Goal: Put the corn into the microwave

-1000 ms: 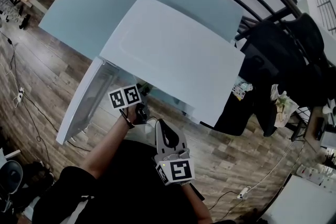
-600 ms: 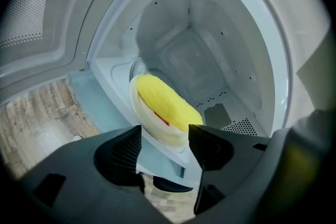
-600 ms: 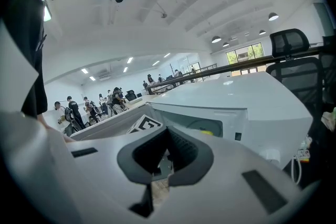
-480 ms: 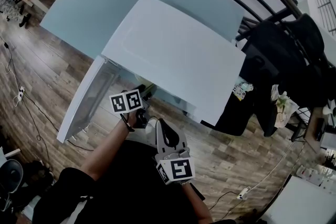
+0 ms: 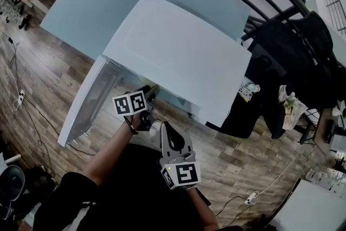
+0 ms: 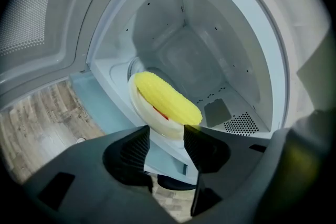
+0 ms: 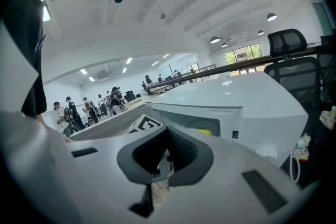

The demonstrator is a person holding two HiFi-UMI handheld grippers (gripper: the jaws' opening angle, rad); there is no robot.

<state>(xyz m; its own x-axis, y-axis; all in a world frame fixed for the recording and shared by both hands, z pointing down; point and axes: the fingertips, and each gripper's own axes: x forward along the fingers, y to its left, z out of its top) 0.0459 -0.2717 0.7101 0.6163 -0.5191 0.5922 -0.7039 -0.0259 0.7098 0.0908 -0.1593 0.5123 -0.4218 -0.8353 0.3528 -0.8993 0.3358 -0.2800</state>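
Corn (image 6: pixel 167 102): yellow cob lying on a white plate (image 6: pixel 155 123) at the front of the microwave (image 6: pixel 210 55) cavity, with the door (image 5: pixel 86 105) open. The head view hides it under the microwave's top. A red sliver beneath it cannot be identified. Left hand-held gripper (image 6: pixel 166 135): jaws apart and closing, gripping nothing, plate rim just beyond the tips. Right hand-held gripper (image 7: pixel 165 174): jaws together, empty.
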